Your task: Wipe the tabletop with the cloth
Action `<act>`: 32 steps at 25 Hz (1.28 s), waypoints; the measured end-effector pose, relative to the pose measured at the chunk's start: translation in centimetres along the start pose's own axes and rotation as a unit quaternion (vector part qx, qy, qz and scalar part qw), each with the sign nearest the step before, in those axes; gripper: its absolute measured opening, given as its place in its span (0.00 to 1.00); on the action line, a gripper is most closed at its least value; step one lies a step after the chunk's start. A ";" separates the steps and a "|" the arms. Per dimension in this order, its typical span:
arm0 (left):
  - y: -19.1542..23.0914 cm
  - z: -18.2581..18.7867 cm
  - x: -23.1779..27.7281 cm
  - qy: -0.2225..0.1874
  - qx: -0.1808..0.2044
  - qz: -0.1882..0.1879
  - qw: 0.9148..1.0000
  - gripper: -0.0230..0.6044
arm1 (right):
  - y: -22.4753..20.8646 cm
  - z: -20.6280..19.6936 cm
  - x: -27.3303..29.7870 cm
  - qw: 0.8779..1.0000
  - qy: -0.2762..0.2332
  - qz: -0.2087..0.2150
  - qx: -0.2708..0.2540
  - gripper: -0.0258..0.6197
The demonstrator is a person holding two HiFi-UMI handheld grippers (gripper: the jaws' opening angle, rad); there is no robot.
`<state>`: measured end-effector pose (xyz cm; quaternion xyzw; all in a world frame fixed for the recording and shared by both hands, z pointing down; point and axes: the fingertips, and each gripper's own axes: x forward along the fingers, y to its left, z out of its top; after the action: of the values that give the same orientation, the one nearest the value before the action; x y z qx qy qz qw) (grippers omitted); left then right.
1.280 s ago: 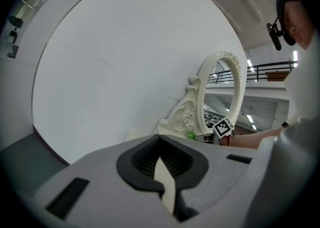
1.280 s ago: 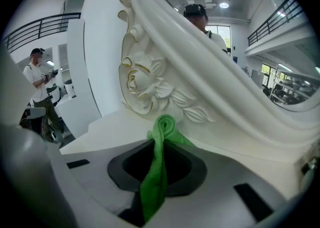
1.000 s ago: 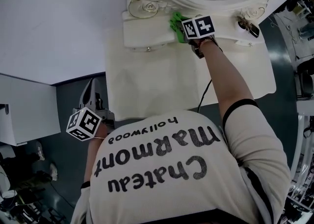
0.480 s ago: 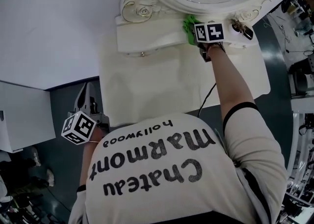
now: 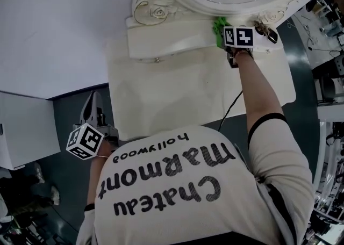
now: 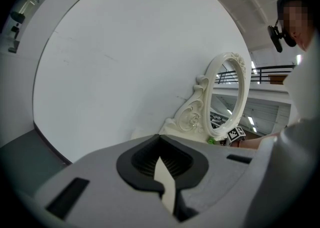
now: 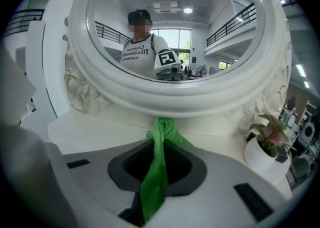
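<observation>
A green cloth is bunched against the foot of the ornate white mirror, at the back of the cream tabletop. My right gripper is shut on the cloth, its marker cube just to the right. In the right gripper view the cloth runs from between the jaws of the right gripper to the mirror frame. My left gripper hangs off the table's left edge over the dark floor. In the left gripper view the left gripper is shut and holds nothing.
A small potted plant stands right of the cloth, beside the mirror's right foot. A low drawer shelf sits under the mirror's left side. A white wall lies to the left, and a black cable drops over the table's front edge.
My right gripper has slid rightward along the mirror's base with the green cloth in it. The left gripper has barely moved.
</observation>
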<state>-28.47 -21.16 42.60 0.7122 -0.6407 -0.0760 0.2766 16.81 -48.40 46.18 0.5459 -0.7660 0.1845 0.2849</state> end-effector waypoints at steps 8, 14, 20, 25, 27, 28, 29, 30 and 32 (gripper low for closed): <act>1.3 -0.7 -0.9 0.003 -0.005 0.010 1.000 0.05 | 5.9 2.8 -2.1 0.997 -0.051 0.057 0.005 0.15; 1.1 -0.7 -2.1 -0.014 -0.013 0.015 1.000 0.05 | 19.1 6.3 -4.8 0.967 -0.097 0.235 0.018 0.15; 2.0 -1.0 -5.0 -0.029 -0.016 0.045 0.998 0.05 | 30.6 7.3 -4.0 0.940 -0.104 0.322 -0.039 0.15; 3.3 -1.3 -7.1 -0.039 -0.025 0.074 0.996 0.05 | 35.7 4.6 -1.0 0.929 -0.070 0.295 -0.211 0.15; 3.4 -1.2 -7.3 -0.042 -0.026 0.077 0.996 0.05 | 35.9 2.8 0.5 0.922 -0.039 0.284 -0.261 0.15; 3.3 -1.1 -7.2 -0.042 -0.026 0.077 0.996 0.05 | 35.8 2.1 1.0 0.919 -0.027 0.283 -0.273 0.15; 3.2 -1.0 -7.0 -0.042 -0.025 0.076 0.996 0.05 | 35.7 1.7 1.2 0.919 -0.020 0.282 -0.276 0.15; 3.0 -0.8 -6.8 -0.041 -0.024 0.074 0.996 0.05 | 35.6 1.7 1.2 0.919 -0.017 0.281 -0.274 0.15; 2.4 -0.6 -6.1 -0.040 -0.021 0.067 0.997 0.05 | 35.5 1.7 1.2 0.923 -0.014 0.277 -0.266 0.15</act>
<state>-31.28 -15.17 42.77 0.6583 -0.6955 -0.0991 0.2704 -17.31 -38.38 46.62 0.2181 -0.9117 0.0375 0.3460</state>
